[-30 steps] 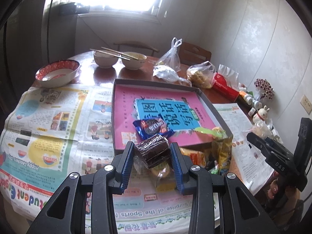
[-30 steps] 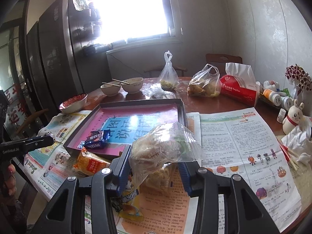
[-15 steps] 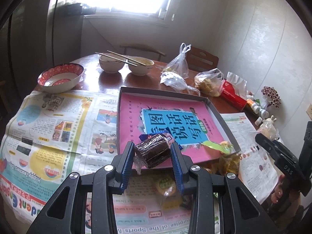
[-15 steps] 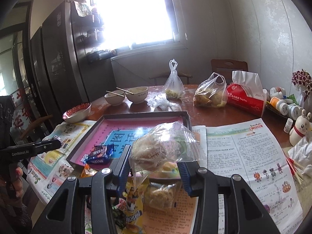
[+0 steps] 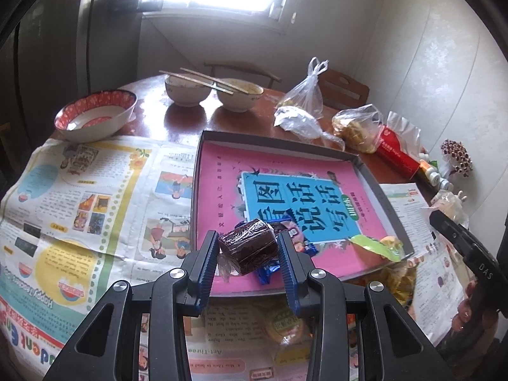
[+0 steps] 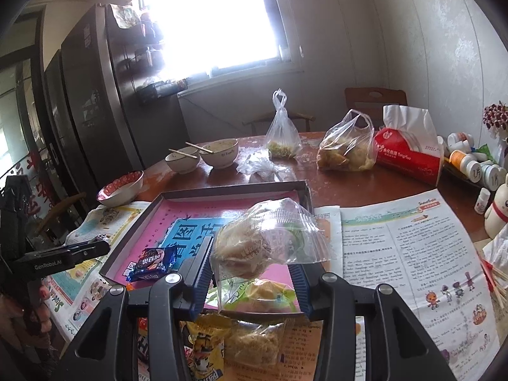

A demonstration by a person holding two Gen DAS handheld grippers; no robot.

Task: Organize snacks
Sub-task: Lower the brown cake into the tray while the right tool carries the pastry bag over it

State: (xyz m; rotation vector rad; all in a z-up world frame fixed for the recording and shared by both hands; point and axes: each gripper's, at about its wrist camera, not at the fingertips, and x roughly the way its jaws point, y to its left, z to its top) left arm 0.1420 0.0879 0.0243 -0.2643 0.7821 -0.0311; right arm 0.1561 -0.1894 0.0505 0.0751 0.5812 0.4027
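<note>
**A:** What do you hold now, and where?

**B:** My left gripper is closed on a dark brown cake in clear wrap. It hangs over the near edge of the shallow box with the pink sheet inside. My right gripper is clamped on a clear bag of pale pastry, over the near right part of the same box. I think both are held above the box because the snacks should be collected there.

**A:** What is already inside?

**B:** I count two: one blue biscuit pack near the front, partly hidden under my cake in the left view, and one pack with a green and yellow wrapper at the near right corner. In front of the box, on the newspaper, I see one yellow packet and one clear bag of crumbly snack; the left view also shows one round wrapped cake there.

**A:** And farther away?

**B:** Three bowls: one red-rimmed bowl at far left, and two white bowls with chopsticks across them. Three plastic bags stand behind the box, and one red tissue pack.
</note>
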